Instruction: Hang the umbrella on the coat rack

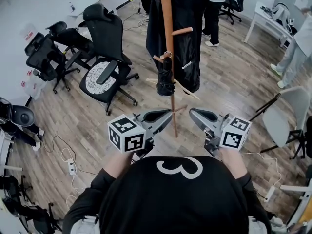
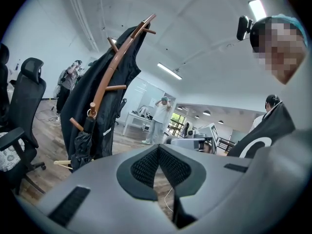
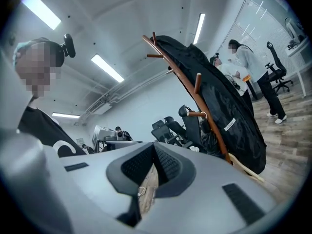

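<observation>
A folded black umbrella (image 1: 165, 76) hangs by its strap from a low peg of the wooden coat rack (image 1: 168, 28), beside a black coat (image 1: 183, 43) on the same pole. Both grippers are held close to my chest, short of the rack's foot and apart from the umbrella. My left gripper (image 1: 165, 114) is shut and holds nothing, and my right gripper (image 1: 194, 112) is shut and holds nothing too. In the left gripper view the umbrella (image 2: 83, 140) hangs left of the closed jaw tips (image 2: 158, 147). The right gripper view has the rack (image 3: 195, 94) right of its closed tips (image 3: 153, 145).
Black office chairs (image 1: 105, 72) stand left of the rack. A power strip with cables (image 1: 71, 167) lies on the wooden floor at lower left. A grey chair (image 1: 285, 116) is at the right, and people (image 1: 212, 13) and a white desk (image 1: 268, 21) are behind the rack.
</observation>
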The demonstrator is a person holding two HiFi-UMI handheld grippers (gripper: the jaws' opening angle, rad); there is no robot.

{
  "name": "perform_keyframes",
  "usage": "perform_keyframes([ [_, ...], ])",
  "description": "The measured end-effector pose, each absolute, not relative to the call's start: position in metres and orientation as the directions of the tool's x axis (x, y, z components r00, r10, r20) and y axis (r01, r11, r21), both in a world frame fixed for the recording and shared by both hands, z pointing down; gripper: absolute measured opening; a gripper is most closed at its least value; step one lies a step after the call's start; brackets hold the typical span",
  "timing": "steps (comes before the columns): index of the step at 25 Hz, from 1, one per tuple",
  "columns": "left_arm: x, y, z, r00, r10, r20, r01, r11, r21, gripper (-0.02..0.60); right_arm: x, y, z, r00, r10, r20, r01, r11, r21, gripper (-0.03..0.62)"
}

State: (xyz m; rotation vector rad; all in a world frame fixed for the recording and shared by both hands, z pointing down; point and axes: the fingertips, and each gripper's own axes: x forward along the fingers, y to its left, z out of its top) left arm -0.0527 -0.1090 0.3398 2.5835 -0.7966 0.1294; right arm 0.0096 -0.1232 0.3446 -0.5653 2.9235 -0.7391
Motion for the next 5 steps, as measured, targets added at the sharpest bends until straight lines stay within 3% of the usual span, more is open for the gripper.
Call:
perform_keyframes([
  [5,-0.037,-0.112,0.335,0.836,-0.510,0.205,-0.548,-0.748,0.374,0.017,0.025,-0.128,0.341,-0.929,-0.370,0.015,-0.333,0.816,-0.472,0.026],
])
